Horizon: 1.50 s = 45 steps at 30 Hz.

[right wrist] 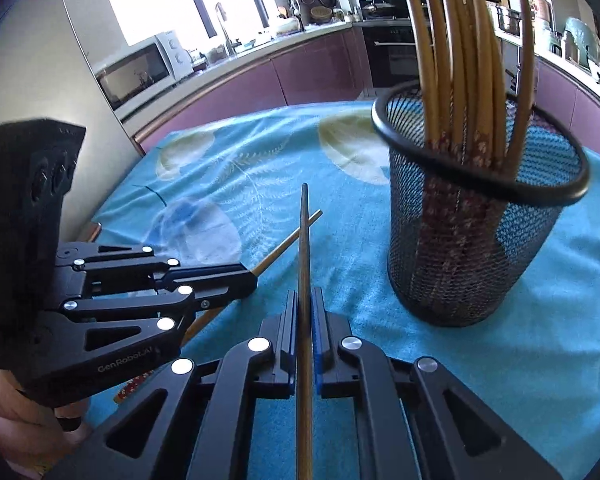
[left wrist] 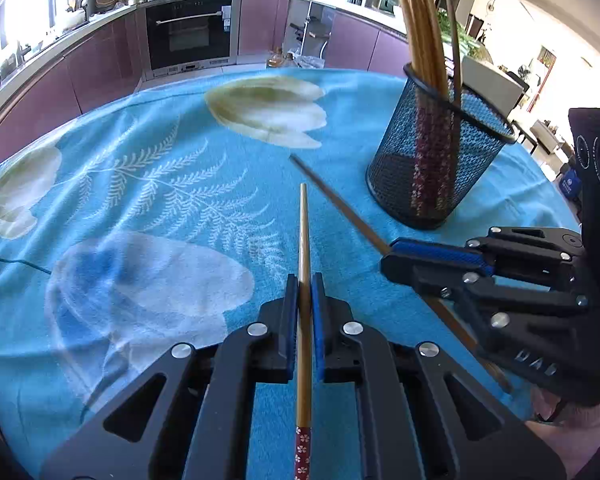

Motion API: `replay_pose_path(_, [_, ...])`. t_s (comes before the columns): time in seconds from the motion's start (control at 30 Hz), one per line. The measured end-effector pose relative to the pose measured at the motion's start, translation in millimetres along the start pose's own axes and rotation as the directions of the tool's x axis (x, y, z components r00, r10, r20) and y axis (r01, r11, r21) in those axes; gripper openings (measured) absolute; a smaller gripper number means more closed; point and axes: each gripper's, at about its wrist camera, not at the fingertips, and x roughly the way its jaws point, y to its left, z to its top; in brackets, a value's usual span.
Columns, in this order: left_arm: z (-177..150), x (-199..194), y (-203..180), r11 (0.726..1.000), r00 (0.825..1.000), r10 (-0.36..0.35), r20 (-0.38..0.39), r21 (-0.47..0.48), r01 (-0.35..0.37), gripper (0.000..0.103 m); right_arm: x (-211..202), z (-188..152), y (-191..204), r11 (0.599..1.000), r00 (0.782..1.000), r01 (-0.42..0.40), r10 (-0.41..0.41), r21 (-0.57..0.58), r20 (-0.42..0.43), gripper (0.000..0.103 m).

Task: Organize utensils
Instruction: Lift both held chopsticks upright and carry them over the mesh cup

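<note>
- The left gripper (left wrist: 304, 280) is clenched on a chopstick (left wrist: 304, 248), tip pointing to 12 o'clock.
- The right gripper (right wrist: 305, 294) grasps a second chopstick (right wrist: 305, 240) likewise.
- A mesh holder (left wrist: 436, 156) full of chopsticks stands at 2 o'clock on the blue cloth (left wrist: 140, 208).
</note>
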Motion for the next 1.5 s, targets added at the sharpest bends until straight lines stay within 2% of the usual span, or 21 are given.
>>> replay_pose_path(0.33, [6.7, -35.9, -2.4, 0.999, 0.995, -0.043, 0.091, -0.008, 0.044, 0.007, -35.2, 5.2, 5.6, 1.000, 0.996, -0.022, 0.024, -0.015, 0.090, 0.006])
replay_pose_path(0.9, [8.0, -79.8, -8.1, 0.991, 0.974, -0.133, 0.181, 0.003, 0.134, 0.007, -72.8, 8.5, 6.7, 0.999, 0.981, -0.026, 0.030, -0.027, 0.193, 0.006])
replay_pose_path(1.5, [10.4, -100.0, -13.3, 0.984, 0.960, -0.177, 0.217, 0.025, 0.176, 0.007, -93.6, 9.8, -3.6, 1.000, 0.967, -0.005, 0.010, -0.018, 0.253, 0.006])
